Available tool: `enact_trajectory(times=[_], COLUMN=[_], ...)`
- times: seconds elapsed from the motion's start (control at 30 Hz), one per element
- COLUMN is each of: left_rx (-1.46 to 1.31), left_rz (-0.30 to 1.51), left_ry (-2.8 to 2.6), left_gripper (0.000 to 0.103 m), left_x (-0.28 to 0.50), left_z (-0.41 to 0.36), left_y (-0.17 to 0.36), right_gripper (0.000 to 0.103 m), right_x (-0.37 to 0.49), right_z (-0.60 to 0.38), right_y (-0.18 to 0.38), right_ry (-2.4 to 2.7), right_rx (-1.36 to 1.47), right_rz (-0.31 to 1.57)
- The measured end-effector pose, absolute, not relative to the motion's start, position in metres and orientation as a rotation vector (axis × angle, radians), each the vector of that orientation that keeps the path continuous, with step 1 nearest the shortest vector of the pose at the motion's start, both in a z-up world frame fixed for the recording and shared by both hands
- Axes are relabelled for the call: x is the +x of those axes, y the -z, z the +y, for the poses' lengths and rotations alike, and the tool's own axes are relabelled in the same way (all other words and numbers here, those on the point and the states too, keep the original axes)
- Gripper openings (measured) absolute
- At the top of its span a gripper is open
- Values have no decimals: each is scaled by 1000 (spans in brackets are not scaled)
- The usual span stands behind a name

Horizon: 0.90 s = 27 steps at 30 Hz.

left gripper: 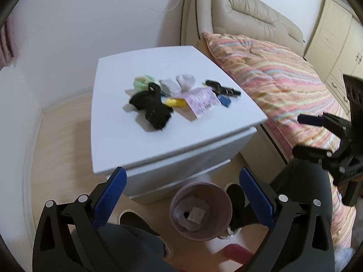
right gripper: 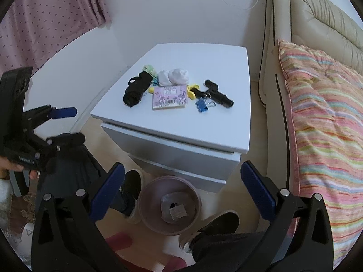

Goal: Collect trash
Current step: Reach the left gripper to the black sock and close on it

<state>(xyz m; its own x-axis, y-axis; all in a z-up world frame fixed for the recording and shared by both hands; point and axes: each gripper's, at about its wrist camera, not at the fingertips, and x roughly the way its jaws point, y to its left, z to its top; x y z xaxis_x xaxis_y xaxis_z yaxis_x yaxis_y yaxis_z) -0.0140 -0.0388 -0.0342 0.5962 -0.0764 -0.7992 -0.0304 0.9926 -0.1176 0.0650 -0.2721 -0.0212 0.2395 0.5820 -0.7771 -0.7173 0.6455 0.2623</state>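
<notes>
A white nightstand (left gripper: 140,145) (right gripper: 192,127) carries a cluster of small items: crumpled white tissue (left gripper: 181,83) (right gripper: 173,77), a green wad (left gripper: 141,82), a black fabric piece (left gripper: 152,108) (right gripper: 136,88), a pink printed card (left gripper: 200,99) (right gripper: 170,97), a yellow scrap (left gripper: 173,102), a blue binder clip (right gripper: 202,106) and a black tool (right gripper: 217,93). On the floor in front stands a pink bin (left gripper: 192,233) (right gripper: 169,230) with a crumpled wrapper inside. My left gripper (left gripper: 181,172) (right gripper: 76,124) and right gripper (right gripper: 182,165) (left gripper: 299,136) hover open and empty above the bin, short of the nightstand.
A bed with a striped quilt (left gripper: 283,86) (right gripper: 322,117) and a beige padded headboard (left gripper: 245,11) borders the nightstand's right side. The person's legs and shoes (right gripper: 133,181) flank the bin. A pink curtain (right gripper: 45,22) hangs at left, and a red stool (left gripper: 236,252) sits below.
</notes>
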Motion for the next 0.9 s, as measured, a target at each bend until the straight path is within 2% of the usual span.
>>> enact_trajectory(times=[0.33,0.9], left_rx=[-201,-429], left_rz=[927,1055], left_ry=[-4,-130], left_gripper=[96,95], left_x=[27,90], left_z=[-13,21], left_y=[16,69], right_gripper=[100,100], right_x=[95,101], right_z=[-251,-248], right_y=[4,16], right_ry=[-891,-891], right_rx=[-190,-184], right_rz=[947,974])
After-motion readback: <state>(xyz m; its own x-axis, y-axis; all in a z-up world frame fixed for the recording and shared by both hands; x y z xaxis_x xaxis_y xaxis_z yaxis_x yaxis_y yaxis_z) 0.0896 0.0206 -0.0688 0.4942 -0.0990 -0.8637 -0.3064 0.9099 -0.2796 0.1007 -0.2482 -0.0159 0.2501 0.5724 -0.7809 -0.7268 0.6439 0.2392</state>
